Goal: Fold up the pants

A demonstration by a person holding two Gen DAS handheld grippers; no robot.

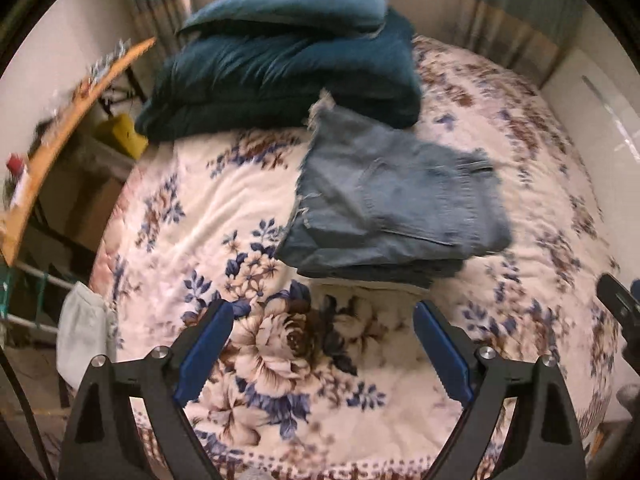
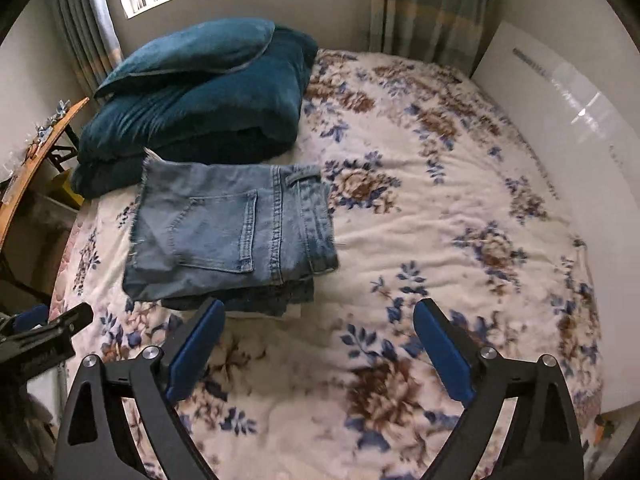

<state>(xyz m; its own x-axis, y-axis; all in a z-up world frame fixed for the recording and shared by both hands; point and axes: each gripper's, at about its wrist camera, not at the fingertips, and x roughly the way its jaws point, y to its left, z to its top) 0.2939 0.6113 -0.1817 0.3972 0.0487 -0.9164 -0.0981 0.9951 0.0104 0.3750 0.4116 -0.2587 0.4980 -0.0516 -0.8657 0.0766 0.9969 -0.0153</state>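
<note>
The light blue denim pants (image 1: pixel 384 208) lie folded into a compact stack on the floral bedspread, back pocket up, frayed hems toward the left. They also show in the right wrist view (image 2: pixel 228 232). My left gripper (image 1: pixel 324 320) is open and empty, hovering above the bed just in front of the stack. My right gripper (image 2: pixel 320 320) is open and empty, near the stack's front right corner. Each gripper shows at the edge of the other's view: the right one (image 1: pixel 620 312) and the left one (image 2: pixel 48 332).
A folded teal blanket with a teal pillow (image 2: pixel 196 96) sits behind the pants at the head of the bed. A wooden table edge (image 1: pixel 60 148) stands to the left. A white panel (image 2: pixel 560 128) lines the right side. The floral bedspread (image 2: pixel 440 240) stretches to the right.
</note>
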